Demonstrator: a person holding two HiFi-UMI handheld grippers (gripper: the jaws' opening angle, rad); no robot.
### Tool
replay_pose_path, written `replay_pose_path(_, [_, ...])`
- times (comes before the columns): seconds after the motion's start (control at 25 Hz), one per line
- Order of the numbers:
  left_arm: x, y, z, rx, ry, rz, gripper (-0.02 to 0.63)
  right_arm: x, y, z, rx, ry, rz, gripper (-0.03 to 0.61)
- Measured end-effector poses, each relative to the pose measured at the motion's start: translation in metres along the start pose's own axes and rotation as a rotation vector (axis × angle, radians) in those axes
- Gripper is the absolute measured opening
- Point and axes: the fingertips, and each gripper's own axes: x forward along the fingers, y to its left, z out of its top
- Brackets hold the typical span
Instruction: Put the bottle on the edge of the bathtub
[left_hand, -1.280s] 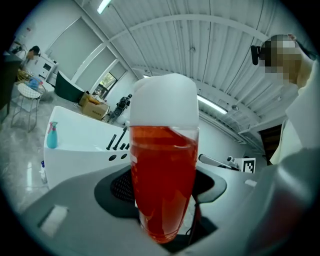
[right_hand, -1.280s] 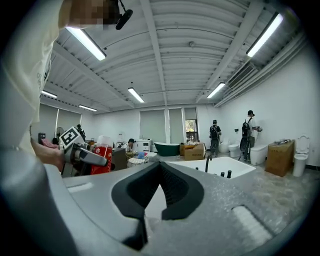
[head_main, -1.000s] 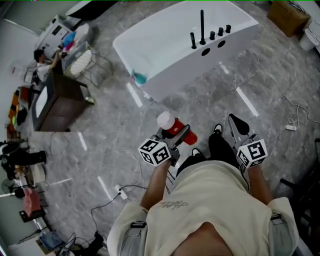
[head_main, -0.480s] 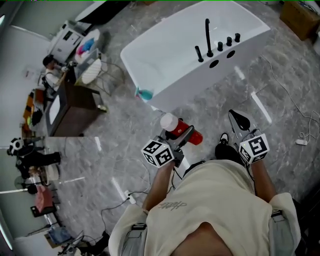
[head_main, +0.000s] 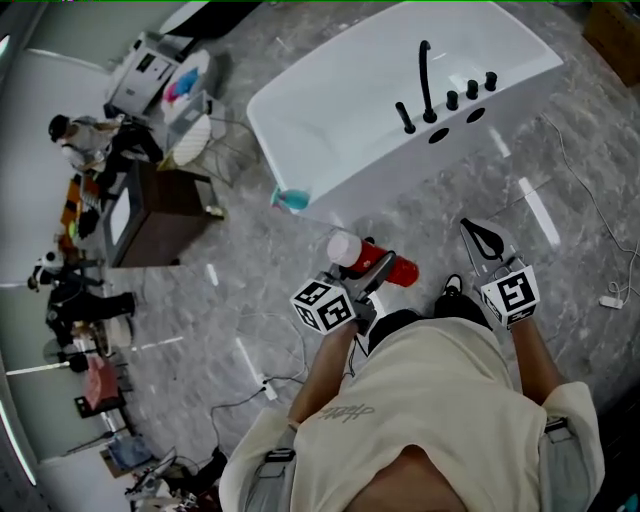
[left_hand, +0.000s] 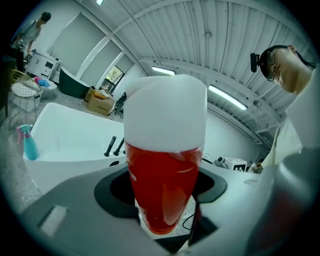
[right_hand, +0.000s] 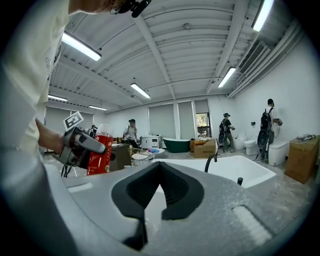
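Observation:
A red bottle (head_main: 380, 264) with a white cap (head_main: 345, 247) lies level in my left gripper (head_main: 372, 272), whose jaws are shut on its body. In the left gripper view the bottle (left_hand: 162, 185) fills the middle, cap end away from the camera. The white bathtub (head_main: 330, 120) stands ahead on the grey floor, with black taps (head_main: 428, 85) on its near rim. The bottle is still well short of the tub, above the floor. My right gripper (head_main: 480, 240) hangs to the right, shut and empty. From the right gripper view the bottle (right_hand: 100, 152) shows at the left and the tub (right_hand: 240, 170) ahead.
A blue spray bottle (head_main: 292, 199) stands on the floor at the tub's left corner. A dark cabinet (head_main: 160, 215) and a wire chair (head_main: 195, 135) are at the left, with people beyond. Cables (head_main: 590, 200) run over the floor at right. A cardboard box (head_main: 615, 25) sits far right.
The bathtub has slid lower and to the right in the head view as the person walks toward it. Both grippers keep their places by the body, the bottle still held.

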Motion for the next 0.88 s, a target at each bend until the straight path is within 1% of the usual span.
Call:
replay_pose_path(0.24, [0.015, 0.017, 0.005, 0.005, 0.04, 0.015, 0.302, 0.017, -0.009, -0.007, 0.035, 0.046, 0.002, 0.001])
replay_pose_path(0.36, [0.029, 0.041, 0.011, 0.025, 0.074, 0.005, 0.302, 0.039, -0.014, -0.004, 0.023, 0.054, 0.003, 0.002])
replay_pose_path(0.48, [0.049, 0.07, 0.018, 0.028, 0.103, -0.006, 0.302, 0.059, -0.031, -0.001, 0.044, 0.072, -0.032, 0.002])
replay_pose_path(0.56, [0.065, 0.087, 0.032, 0.051, 0.109, -0.006, 0.302, 0.073, -0.051, 0.011, 0.052, 0.068, -0.073, 0.002])
replay_pose_path(0.68, [0.092, 0.113, 0.064, 0.131, 0.109, -0.013, 0.302, 0.101, -0.081, 0.037, 0.038, 0.045, -0.112, 0.002])
replay_pose_path(0.72, [0.1, 0.123, 0.074, 0.144, 0.111, -0.017, 0.302, 0.112, -0.088, 0.044, 0.035, 0.043, -0.119, 0.001])
replay_pose_path(0.88, [0.118, 0.158, 0.098, 0.128, 0.129, -0.041, 0.302, 0.149, -0.1, 0.064, 0.012, 0.04, -0.149, 0.002])
